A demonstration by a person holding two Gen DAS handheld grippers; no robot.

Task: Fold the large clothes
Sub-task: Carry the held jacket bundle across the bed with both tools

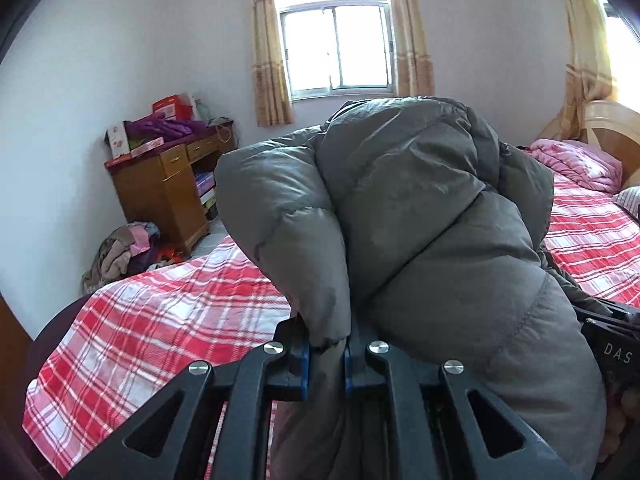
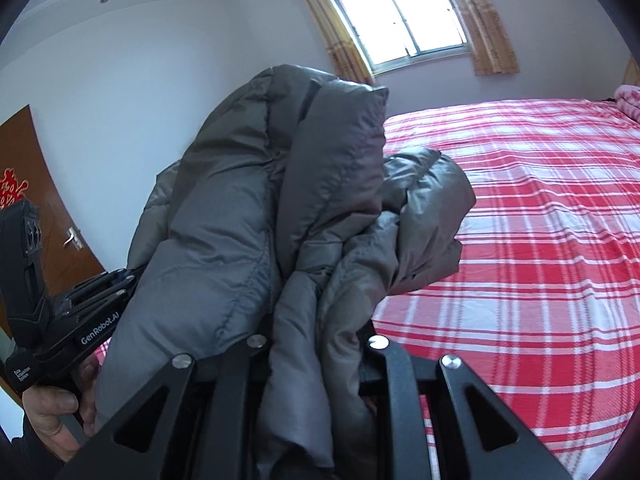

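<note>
Left gripper (image 1: 327,354) clamped on a fold of the grey puffer jacket (image 1: 420,208), blue pads (image 1: 306,364) pinching the fabric between them; right gripper (image 2: 316,344) buried in bunched jacket (image 2: 248,208), fabric wedged between its fingers, yet impossible to tell whether closed on it; held up in the air above the red plaid bed (image 2: 520,220), sagging over both grippers; beyond, a bright window (image 1: 336,48) with yellow curtains, a wooden desk (image 1: 164,184) piled with boxes, a pink quilt (image 1: 576,160) by the headboard.
</note>
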